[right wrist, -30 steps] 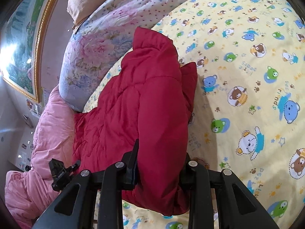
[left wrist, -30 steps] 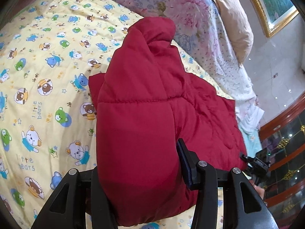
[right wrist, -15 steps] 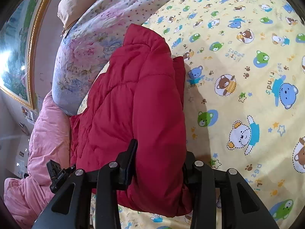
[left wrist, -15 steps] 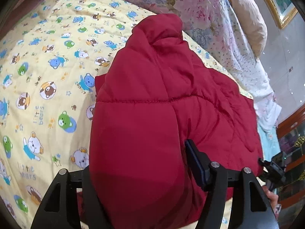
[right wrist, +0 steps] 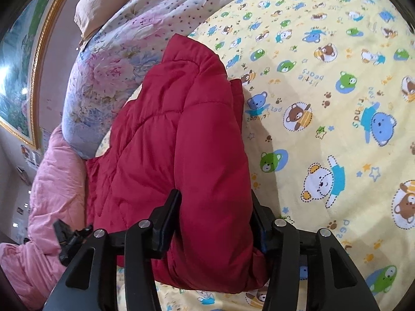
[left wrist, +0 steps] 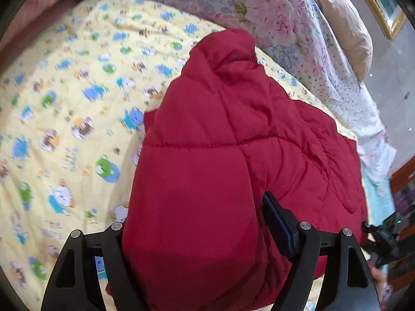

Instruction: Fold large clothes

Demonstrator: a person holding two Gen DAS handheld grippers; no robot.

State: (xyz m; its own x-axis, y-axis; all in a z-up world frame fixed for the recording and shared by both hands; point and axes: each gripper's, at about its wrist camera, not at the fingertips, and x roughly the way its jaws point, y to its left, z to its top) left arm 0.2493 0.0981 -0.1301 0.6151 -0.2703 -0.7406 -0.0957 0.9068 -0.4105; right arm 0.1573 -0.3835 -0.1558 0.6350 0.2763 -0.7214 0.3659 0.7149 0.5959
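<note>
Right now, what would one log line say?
item: red padded jacket, folded on bear-print sheet | left gripper: opening, jacket between | right gripper: same

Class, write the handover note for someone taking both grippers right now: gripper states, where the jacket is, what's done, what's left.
Left gripper: jaws opening, a thick fold of the red padded jacket between them.
Right gripper: jaws opening too, straddling the jacket's folded edge.
Jacket: on the yellow bear-print sheet, near the floral quilt and pink blanket, doubled over into a puffy stack.
Done: one fold laid over.
Left: probably back both grippers out, flatten the bulge, fold again if it needs to be smaller.
</note>
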